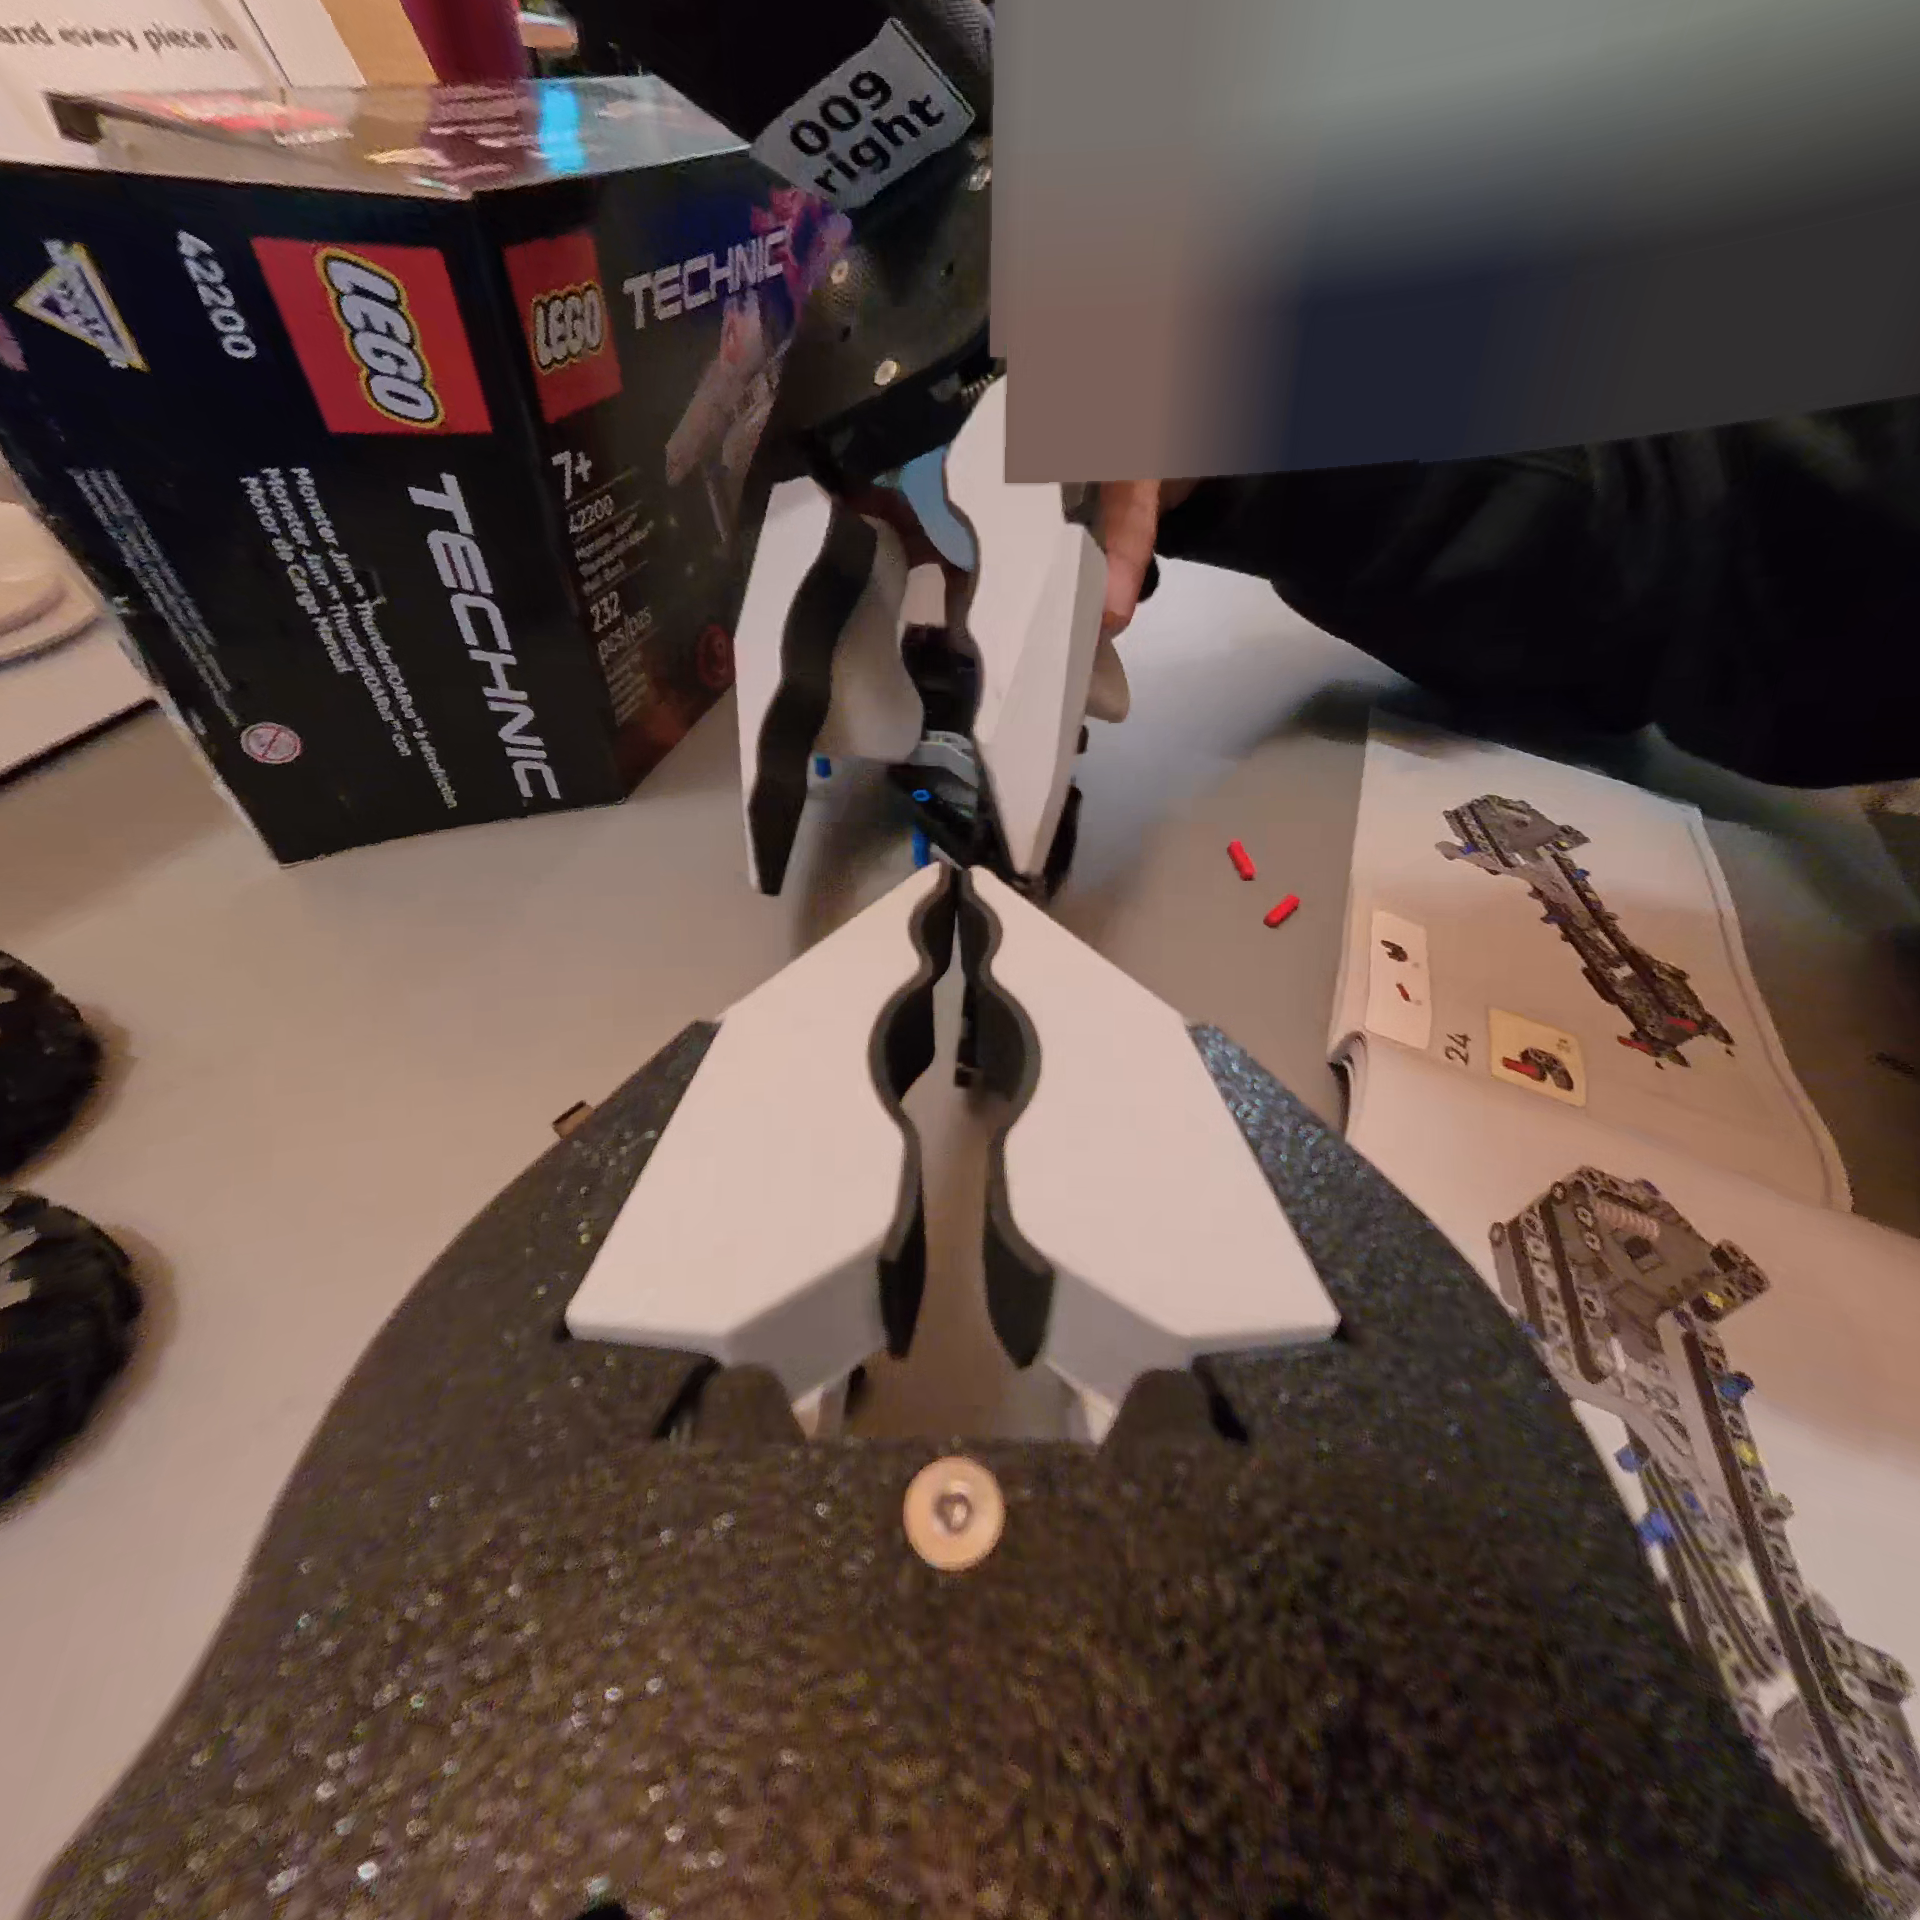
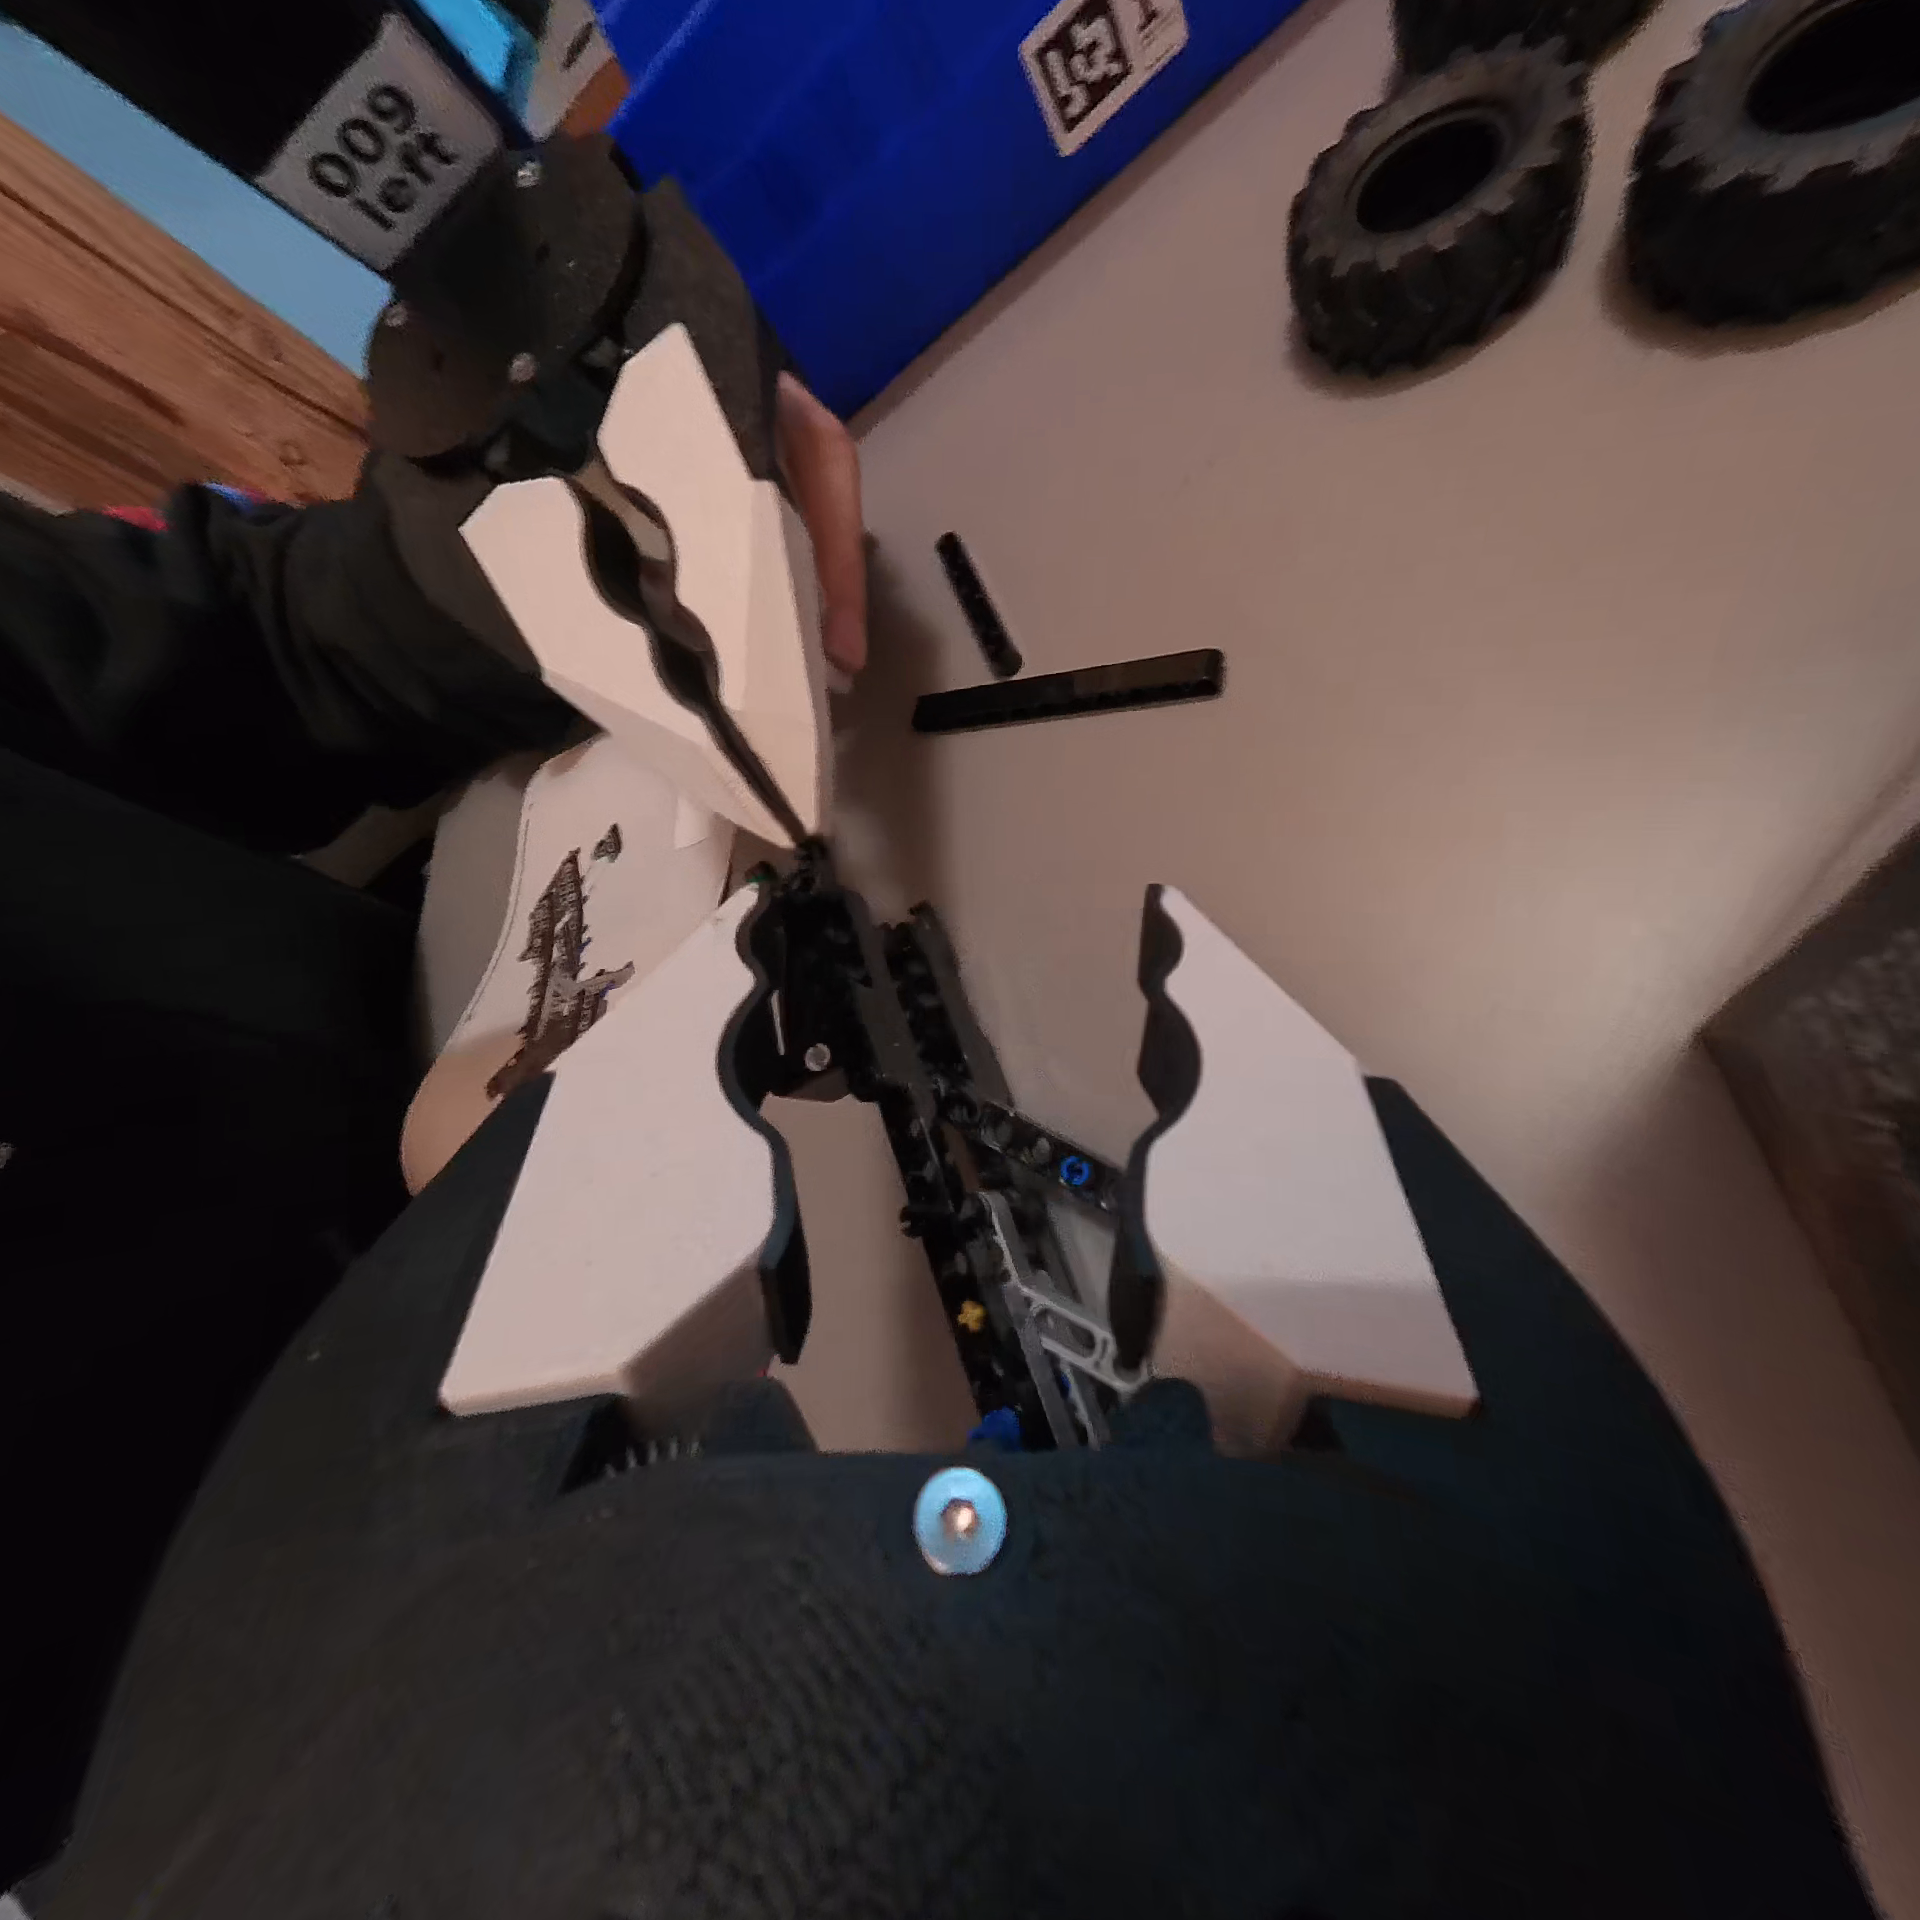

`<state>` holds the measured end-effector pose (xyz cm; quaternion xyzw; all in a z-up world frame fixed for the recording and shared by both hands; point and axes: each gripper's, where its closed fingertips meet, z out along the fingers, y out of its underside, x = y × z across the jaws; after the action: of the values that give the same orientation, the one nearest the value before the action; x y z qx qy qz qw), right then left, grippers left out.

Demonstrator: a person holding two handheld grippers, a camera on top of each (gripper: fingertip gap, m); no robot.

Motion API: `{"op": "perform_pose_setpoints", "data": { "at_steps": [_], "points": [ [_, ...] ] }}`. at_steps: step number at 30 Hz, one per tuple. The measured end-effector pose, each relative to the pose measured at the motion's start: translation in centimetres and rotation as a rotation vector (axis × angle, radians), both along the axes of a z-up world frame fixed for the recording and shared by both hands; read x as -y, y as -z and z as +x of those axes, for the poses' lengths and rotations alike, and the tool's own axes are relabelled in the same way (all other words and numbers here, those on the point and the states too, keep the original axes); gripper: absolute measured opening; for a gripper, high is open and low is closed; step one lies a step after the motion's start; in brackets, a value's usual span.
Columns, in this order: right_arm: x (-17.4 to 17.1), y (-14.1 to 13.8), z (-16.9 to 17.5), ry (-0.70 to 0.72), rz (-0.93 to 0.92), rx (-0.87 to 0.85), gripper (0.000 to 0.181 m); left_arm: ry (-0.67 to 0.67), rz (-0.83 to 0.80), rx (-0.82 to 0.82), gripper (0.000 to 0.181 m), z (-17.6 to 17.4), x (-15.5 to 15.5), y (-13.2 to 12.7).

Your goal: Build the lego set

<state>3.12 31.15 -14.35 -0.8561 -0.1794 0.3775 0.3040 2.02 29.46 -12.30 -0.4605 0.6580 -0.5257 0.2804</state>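
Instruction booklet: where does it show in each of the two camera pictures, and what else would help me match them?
Left wrist view: instruction booklet lies open, right of centre.
Right wrist view: it is left of centre, partly hidden behind gripper fingers.
Shared landmark: black tyres, left edge versus upper right.

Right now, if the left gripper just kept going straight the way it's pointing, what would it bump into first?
Most likely the half-built lego model that the right gripper stands around. The left gripper, pinching a thin black piece, already has its tips almost at it, though depth is hard to judge.
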Motion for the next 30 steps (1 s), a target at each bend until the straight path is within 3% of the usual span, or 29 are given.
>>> {"op": "perform_pose_setpoints", "data": {
  "at_steps": [4,9,12,16,21,25,30],
  "points": [
    [0.7,-0.4,-0.2,-0.046,0.030,0.057,0.067,-0.003,0.063,-0.007,0.000,-0.1,0.1,0.4],
    [1.2,-1.1,-0.3,-0.099,0.140,0.199,0.055,-0.019,0.066,0.006,0.000,-0.2,-0.4,0.1],
    [1.0,-1.3,-0.1,-0.092,0.279,0.309,0.035,-0.016,0.057,0.017,0.000,-0.2,-0.6,-0.2],
    [1.2,-1.5,-0.6,-0.163,0.428,0.418,0.032,0.002,0.080,-0.015,0.000,-0.2,-0.3,0.5],
    [1.0,-2.0,-1.5,-0.173,0.444,0.343,0.013,0.015,0.115,-0.031,0.000,-0.1,0.0,0.8],
    [1.1,-0.7,-1.8,-0.199,0.393,0.381,0.023,0.017,0.120,-0.043,0.000,0.0,0.0,0.8],
    [1.2,-0.4,-2.3,-0.235,0.388,0.388,0.015,0.026,0.095,-0.067,0.000,-0.1,0.2,0.9]
  ]
}}
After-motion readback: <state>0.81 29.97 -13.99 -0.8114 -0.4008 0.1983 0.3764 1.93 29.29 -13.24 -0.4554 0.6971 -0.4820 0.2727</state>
